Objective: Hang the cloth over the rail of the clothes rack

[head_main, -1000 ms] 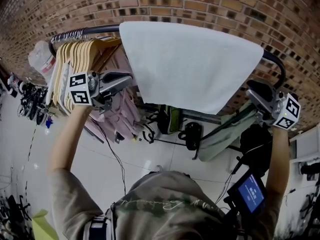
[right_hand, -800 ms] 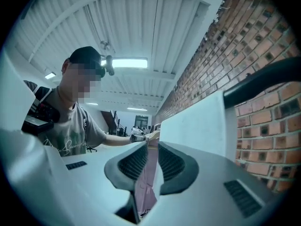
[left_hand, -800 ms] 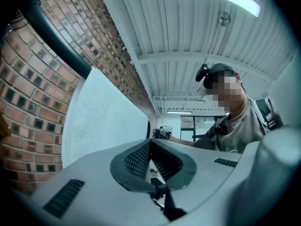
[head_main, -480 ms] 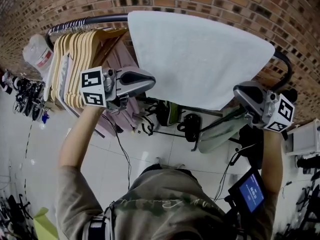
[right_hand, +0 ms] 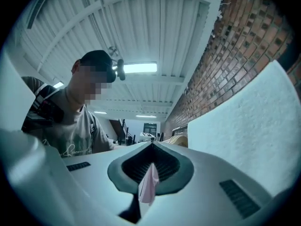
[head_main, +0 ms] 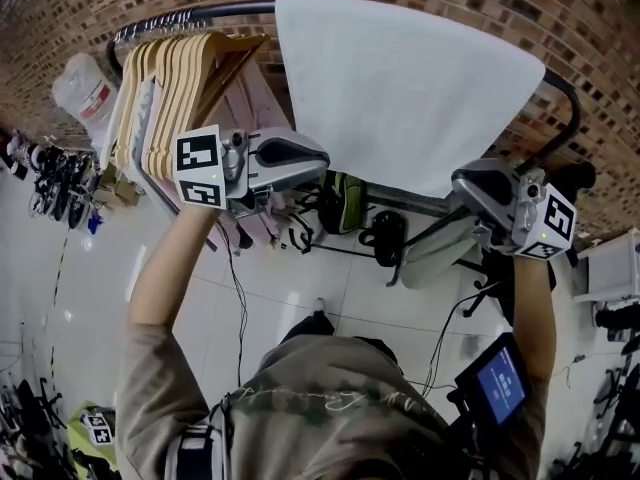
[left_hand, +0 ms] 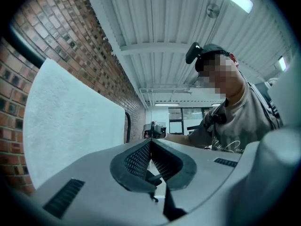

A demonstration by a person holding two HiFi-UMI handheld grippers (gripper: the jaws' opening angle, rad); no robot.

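Note:
The white cloth (head_main: 410, 88) hangs draped over the black rail (head_main: 215, 13) of the clothes rack, spread flat against the brick wall. My left gripper (head_main: 322, 158) is shut and empty, level with the cloth's lower left corner and just clear of it. Below the cloth's lower right corner, my right gripper (head_main: 460, 181) is also shut with nothing in it. In the left gripper view the closed jaws (left_hand: 151, 140) point along the cloth (left_hand: 70, 121) toward the other gripper. The right gripper view shows closed jaws (right_hand: 152, 145) with the cloth (right_hand: 249, 126) on the right.
Wooden hangers (head_main: 170, 78) and pink garments (head_main: 255, 108) fill the rail's left end. A white bag (head_main: 85, 93) hangs beyond them. A grey-green garment (head_main: 440, 253) and dark bags hang under the cloth. A small screen (head_main: 497, 386) sits at my right hip.
Both grippers have drawn inward under the cloth's lower edge, the left one moving right and the right one moving left. The cloth stays draped on the rail.

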